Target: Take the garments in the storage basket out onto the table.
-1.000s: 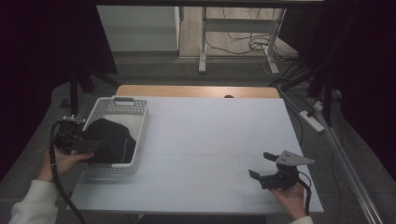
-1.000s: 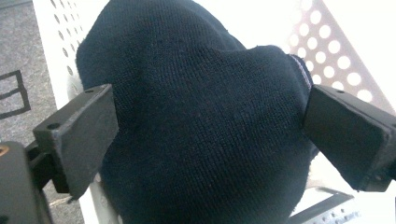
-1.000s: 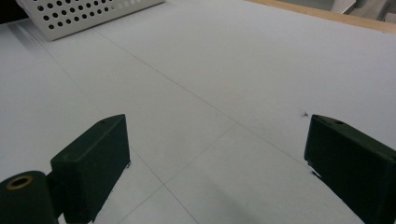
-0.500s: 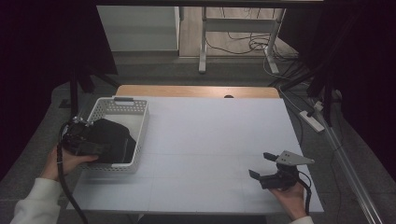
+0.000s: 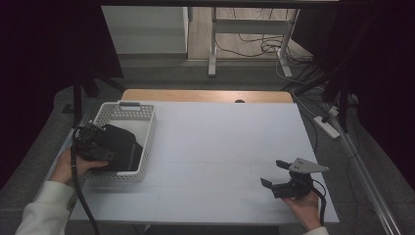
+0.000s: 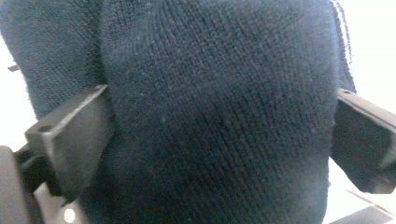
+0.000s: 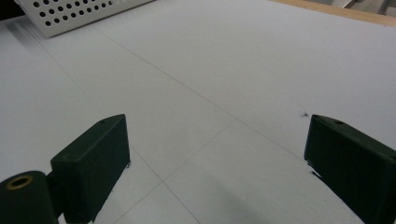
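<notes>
The knitted garment [image 5: 122, 149] lies in the basket [image 5: 147, 122] at the table's [image 5: 220, 147] left.

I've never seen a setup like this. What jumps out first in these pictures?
Probably the dark knitted cloth bundled in the white perforated basket at the table's left edge, with the left gripper pushed into it, a jaw on either side of the knit. Across the table, near the front right corner, the right gripper sits in the person's hand with its jaws spread wide over the bare white tabletop.
</notes>
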The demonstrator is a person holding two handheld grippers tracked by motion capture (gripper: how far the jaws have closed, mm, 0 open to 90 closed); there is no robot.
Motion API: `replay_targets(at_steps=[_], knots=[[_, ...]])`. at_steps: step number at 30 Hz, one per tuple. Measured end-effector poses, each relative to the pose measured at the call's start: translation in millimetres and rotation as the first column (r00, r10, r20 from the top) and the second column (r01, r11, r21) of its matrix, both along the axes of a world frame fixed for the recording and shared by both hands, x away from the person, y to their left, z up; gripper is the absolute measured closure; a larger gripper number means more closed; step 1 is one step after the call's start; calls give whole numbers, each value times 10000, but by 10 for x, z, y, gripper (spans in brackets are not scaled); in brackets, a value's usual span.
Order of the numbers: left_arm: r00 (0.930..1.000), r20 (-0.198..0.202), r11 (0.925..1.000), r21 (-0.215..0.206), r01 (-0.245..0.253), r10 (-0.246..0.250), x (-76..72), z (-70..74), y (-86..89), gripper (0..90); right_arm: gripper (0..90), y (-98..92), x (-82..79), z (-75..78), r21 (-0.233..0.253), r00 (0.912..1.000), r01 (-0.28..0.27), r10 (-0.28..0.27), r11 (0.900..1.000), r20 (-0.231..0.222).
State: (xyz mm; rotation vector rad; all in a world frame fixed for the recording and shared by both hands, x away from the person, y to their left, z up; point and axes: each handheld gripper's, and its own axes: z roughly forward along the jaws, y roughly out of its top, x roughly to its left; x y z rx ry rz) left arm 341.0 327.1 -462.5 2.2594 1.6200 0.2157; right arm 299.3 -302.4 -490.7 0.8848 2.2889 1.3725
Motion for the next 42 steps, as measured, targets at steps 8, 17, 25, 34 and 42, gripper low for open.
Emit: replay_targets(at_steps=[8,17,25,34,42], knots=[[9995,196,9986,469,225,-234,-23,6,-20,272,65,0,-2,3,-13,10000,58,-58,10000,37],[9982,485,9993,175,336,-344,-61,14,42,359,65,4,-1,-1,-105,9999,102,-101,9999,39],[9977,592,9994,0,341,-341,-65,4,59,287,65,10,1,-9,-163,9999,137,-137,9998,-2],[9967,786,9997,-125,216,-205,-67,-11,62,133,65,11,5,-17,-193,9999,117,-118,9997,-34],[9970,746,9998,64,211,-215,-41,-16,47,60,65,12,7,-19,-197,9999,104,-105,9998,-45]])
